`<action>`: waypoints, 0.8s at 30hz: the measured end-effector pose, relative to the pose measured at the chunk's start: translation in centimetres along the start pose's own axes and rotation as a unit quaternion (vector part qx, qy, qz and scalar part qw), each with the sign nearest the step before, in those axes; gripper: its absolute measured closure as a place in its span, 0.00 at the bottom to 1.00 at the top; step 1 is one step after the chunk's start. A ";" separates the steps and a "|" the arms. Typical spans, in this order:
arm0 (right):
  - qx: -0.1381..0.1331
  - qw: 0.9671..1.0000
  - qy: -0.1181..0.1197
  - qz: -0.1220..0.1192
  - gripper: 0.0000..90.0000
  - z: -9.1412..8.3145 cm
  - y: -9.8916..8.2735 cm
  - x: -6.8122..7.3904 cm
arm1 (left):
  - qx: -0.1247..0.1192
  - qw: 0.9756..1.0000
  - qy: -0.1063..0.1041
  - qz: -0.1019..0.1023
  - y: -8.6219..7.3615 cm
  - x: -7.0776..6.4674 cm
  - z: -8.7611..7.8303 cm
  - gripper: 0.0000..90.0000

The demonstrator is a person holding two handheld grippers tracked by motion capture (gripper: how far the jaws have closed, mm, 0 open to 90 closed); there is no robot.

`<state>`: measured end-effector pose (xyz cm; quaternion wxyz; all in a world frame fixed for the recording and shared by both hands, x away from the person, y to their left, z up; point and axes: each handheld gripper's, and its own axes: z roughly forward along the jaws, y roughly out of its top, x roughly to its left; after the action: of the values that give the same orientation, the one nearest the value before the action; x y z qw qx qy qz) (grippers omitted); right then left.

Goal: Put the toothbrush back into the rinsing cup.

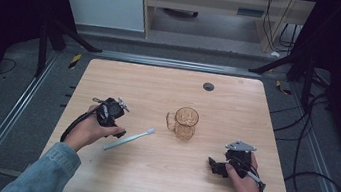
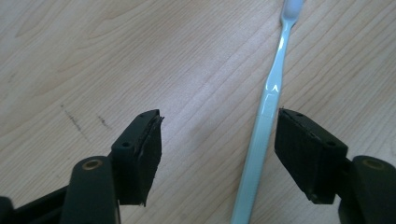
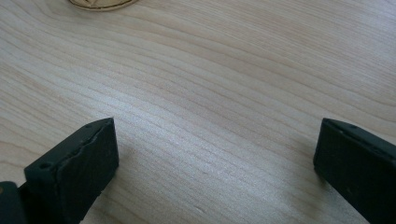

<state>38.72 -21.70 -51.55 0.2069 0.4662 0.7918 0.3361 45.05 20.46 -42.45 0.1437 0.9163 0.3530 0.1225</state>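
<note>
Your left gripper (image 1: 118,130) sits at the left of centre in the high view, low over the wooden table (image 1: 156,180), with your hand wrapped round its body from below. The light blue toothbrush (image 1: 128,139) lies flat on the wood just right of it, running from lower left to upper right, its white head toward the amber glass mug (image 1: 185,123).

In the left gripper view the jaws straddle the toothbrush (image 2: 261,135) handle: the shaft climbs from the bottom edge to the top right of the frame, hard against the right pad and well clear of the left one. The jaws stand at a middling gap, not pressing on the handle from both sides. Whether the right pad actually touches the plastic or only sits just beside it, you cannot tell from this angle.

Your right gripper (image 1: 216,165) rests at the lower right of the high view, its grey plate on top, your hand behind it. In the right gripper view its jaws stand wide apart with bare wood between them, and the base of the mug (image 3: 100,3) peeks in at the top left edge.

The mug stands upright near the middle of the table, handle to the left, apart from both grippers.
</note>
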 end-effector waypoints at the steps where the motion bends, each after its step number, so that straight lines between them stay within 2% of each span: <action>1: 0.000 1.000 0.000 0.000 0.00 0.0 0.0 0.0 | 0.010 1.000 -0.002 0.007 0.3 -0.1 0.2 0.39; 8: 0.000 1.000 0.000 0.000 0.00 0.0 0.0 0.0 | 0.035 0.999 -0.014 0.025 1.4 -0.6 0.7 0.47; 11: 0.000 1.000 0.000 0.000 0.00 0.0 0.0 0.0 | 0.051 0.998 -0.023 0.037 1.9 -0.9 1.2 0.50; 12: 0.000 1.000 0.000 0.000 0.00 0.0 0.0 0.0 | 0.062 0.997 -0.031 0.044 2.1 -1.1 1.7 0.51; 16: 0.000 1.000 0.000 0.000 0.00 0.0 0.0 0.0 | 0.073 0.995 -0.037 0.056 2.7 -1.7 2.3 0.55; 24: 0.000 1.000 0.000 0.000 0.00 0.0 0.0 0.0 | 0.093 0.993 -0.044 0.054 3.6 -1.8 3.5 0.60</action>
<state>38.72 -21.70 -51.55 0.2064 0.4663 0.7918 0.3363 47.10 16.13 -44.66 0.0669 0.9479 0.3064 0.0562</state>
